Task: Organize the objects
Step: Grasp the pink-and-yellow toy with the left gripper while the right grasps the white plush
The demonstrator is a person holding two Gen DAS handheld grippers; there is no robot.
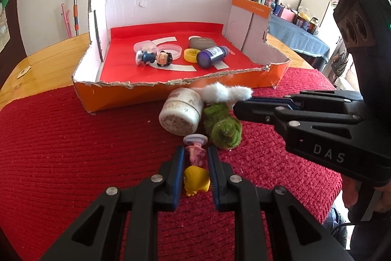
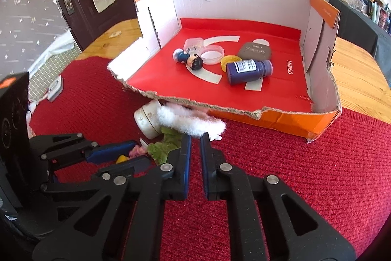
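While both grippers hang low over a wooden tabletop [image 1: 44, 58] draped with a red knitted cloth [image 1: 85, 138], a torn cardboard box [image 1: 176, 87] with orange outer walls and a red floor sits just beyond them, its ragged front edge facing the tools.

Inside the box, well ahead of both grippers, lie a purple bottle [image 2: 246, 69] on its side, a grey flat case [image 2: 255, 51], a yellow cap [image 2: 228, 61], a clear round lid [image 2: 211, 54], a small clear tub [image 2: 194, 43] and a dark-haired toy figure [image 2: 190, 60].

On the cloth between the box and the grippers, a white jar [image 1: 182, 111] lies on its side, just ahead and slightly left of the left gripper [image 1: 195, 158]. Touching the jar's right side is a green fuzzy toy [image 1: 223, 129], which sits below the tips of the right gripper [image 2: 195, 138].

A white fluffy strip [image 2: 193, 122] stretches across the top of the jar and the green toy; the right gripper's narrow jaws are pinched shut on its near end, as seen in the right wrist view.

Smallest of all, a pink and yellow toy figure [image 1: 195, 163] lies lengthwise between the left gripper's fingers [image 1: 177, 163], its white round base [image 1: 195, 138] just past the tips and its yellow head toward the camera. That gripper stands narrow, its pads closed against the figure's pink body.
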